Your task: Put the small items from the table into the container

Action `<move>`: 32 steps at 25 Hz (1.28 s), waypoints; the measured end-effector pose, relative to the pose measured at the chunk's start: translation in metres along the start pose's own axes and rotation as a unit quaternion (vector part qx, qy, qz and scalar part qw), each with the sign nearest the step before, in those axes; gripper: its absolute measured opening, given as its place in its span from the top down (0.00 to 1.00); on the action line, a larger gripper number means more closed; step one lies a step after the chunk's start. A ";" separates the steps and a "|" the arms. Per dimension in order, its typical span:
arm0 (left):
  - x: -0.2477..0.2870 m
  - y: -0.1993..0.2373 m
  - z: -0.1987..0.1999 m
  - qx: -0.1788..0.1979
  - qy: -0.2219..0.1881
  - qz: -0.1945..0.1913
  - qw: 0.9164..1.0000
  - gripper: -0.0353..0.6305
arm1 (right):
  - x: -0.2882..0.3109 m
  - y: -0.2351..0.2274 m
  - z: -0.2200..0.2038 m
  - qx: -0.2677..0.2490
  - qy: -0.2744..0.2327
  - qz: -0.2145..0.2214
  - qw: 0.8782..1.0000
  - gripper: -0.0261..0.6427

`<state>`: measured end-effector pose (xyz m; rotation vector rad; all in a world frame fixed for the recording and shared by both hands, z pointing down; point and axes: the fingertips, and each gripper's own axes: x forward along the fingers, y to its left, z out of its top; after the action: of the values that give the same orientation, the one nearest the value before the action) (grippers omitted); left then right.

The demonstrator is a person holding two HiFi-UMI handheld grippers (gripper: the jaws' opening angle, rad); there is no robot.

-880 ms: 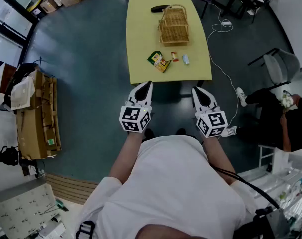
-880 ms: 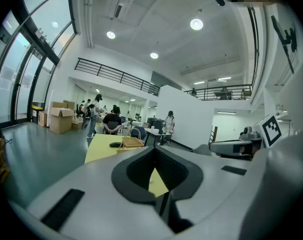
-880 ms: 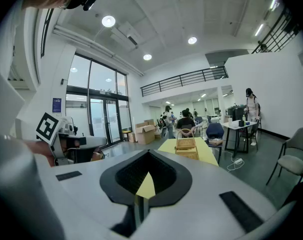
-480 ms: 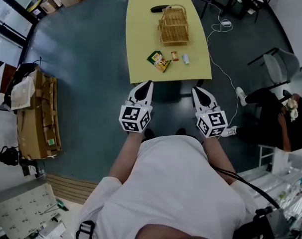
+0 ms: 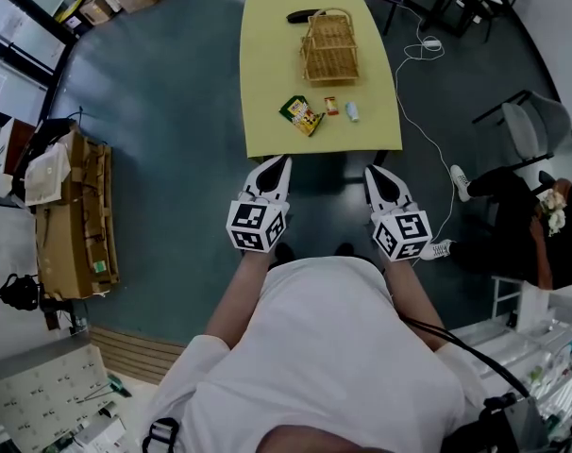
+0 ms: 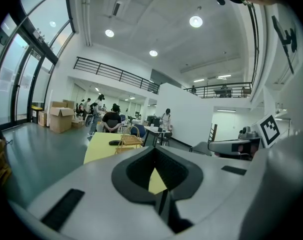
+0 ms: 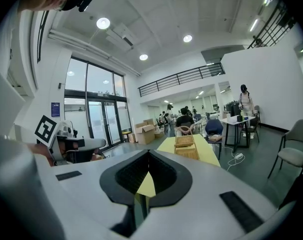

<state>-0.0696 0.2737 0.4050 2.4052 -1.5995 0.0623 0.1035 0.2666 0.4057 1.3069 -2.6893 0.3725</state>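
Note:
On the yellow table (image 5: pixel 267 83) stand a wicker basket (image 5: pixel 329 49) and, nearer me, three small items: a green and yellow snack packet (image 5: pixel 301 115), a small red item (image 5: pixel 331 107) and a pale blue item (image 5: pixel 352 111). Both grippers hover short of the table's near edge, pointing at it. My left gripper (image 5: pixel 281 161) is shut and holds nothing. My right gripper (image 5: pixel 370 171) is also shut and empty. The basket also shows far off in the left gripper view (image 6: pixel 127 142) and in the right gripper view (image 7: pixel 185 147).
A black object (image 5: pixel 303 14) lies at the table's far end beside the basket. Cardboard boxes (image 5: pixel 74 220) stand on the floor to the left. A white cable (image 5: pixel 420 140) trails on the floor right of the table, and a seated person (image 5: pixel 536 217) is at the right.

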 end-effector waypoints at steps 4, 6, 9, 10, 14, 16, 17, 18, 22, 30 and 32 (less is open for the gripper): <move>0.006 -0.015 -0.003 0.001 0.005 -0.001 1.000 0.94 | -0.007 -0.010 -0.001 0.000 0.004 0.003 1.000 0.94; 0.012 -0.022 -0.005 0.001 0.007 0.000 1.000 0.94 | -0.012 -0.018 -0.002 -0.001 0.004 0.005 1.000 0.94; 0.021 -0.032 -0.008 -0.003 0.010 0.005 1.000 0.94 | -0.021 -0.032 -0.004 -0.003 0.007 0.009 1.000 0.94; 0.025 -0.035 -0.010 -0.005 0.011 0.008 1.000 0.94 | -0.024 -0.038 -0.005 -0.003 0.010 0.011 1.000 0.94; 0.041 -0.051 -0.022 -0.017 0.015 0.024 0.999 0.94 | -0.035 -0.068 -0.017 0.003 0.027 0.025 0.999 0.94; 0.047 -0.058 -0.028 -0.020 0.015 0.034 0.999 0.94 | -0.041 -0.083 -0.022 0.005 0.030 0.033 0.999 0.94; 0.048 -0.060 -0.029 -0.020 0.014 0.040 0.999 0.94 | -0.043 -0.087 -0.023 0.004 0.031 0.037 0.999 0.94; 0.049 -0.060 -0.029 -0.021 0.013 0.045 0.999 0.94 | -0.044 -0.091 -0.023 0.005 0.030 0.040 0.999 0.94; 0.049 -0.055 -0.036 -0.028 0.012 0.066 0.997 0.94 | -0.044 -0.097 -0.028 0.011 0.029 0.055 0.998 0.94; 0.069 -0.020 -0.036 -0.039 0.012 0.086 0.995 0.94 | -0.015 -0.102 -0.032 0.013 0.034 0.071 0.997 0.94; 0.081 -0.004 -0.034 -0.041 0.013 0.084 0.996 0.94 | 0.001 -0.105 -0.026 0.011 0.031 0.069 0.997 0.94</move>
<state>-0.0298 0.2099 0.4512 2.1966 -1.7539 0.0583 0.1853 0.2108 0.4482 1.0982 -2.7386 0.4511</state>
